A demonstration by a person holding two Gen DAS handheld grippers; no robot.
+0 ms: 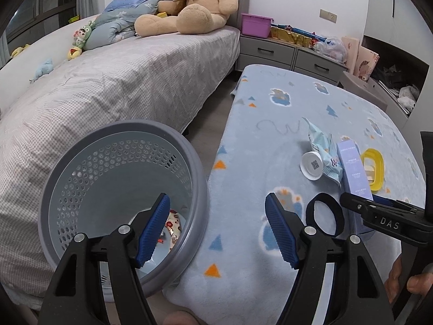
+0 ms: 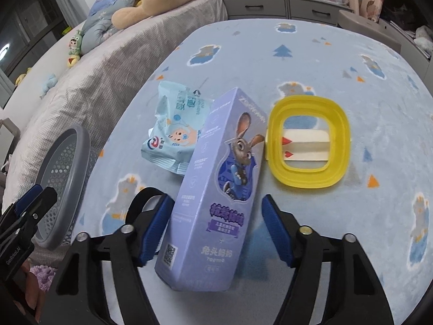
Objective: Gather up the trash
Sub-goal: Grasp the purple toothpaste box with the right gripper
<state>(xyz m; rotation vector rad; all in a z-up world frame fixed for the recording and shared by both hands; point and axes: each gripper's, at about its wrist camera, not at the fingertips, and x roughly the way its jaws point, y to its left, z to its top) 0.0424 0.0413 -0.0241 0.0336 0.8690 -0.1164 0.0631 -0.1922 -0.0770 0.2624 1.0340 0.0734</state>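
Right gripper (image 2: 216, 227), low centre of the right wrist view: jaws partly apart, straddling the lower half of a purple box (image 2: 213, 187). Left blue pad (image 2: 155, 230) right against the box's edge, right pad clear of it with bare blanket showing between; not clamped. Box printed with a cartoon rabbit, lying lengthwise on the blue patterned blanket (image 2: 324, 81), leaning toward upper right. Touching its upper left side, a crumpled pale blue wrapper (image 2: 173, 135); just right of it, a yellow square frame (image 2: 308, 146) over a white card. Black loop strap (image 2: 142, 199) behind the left finger.

Left gripper (image 1: 216, 233), low centre of the left wrist view: jaws wide, nothing between them, poised over the blanket's edge. Grey perforated basket (image 1: 89, 162) at lower left, just beside the blanket, some printed scrap at its bottom. White round lid (image 1: 311, 165) right of centre, beside the wrapper. Bed with a teddy bear (image 1: 189, 2) at the top.
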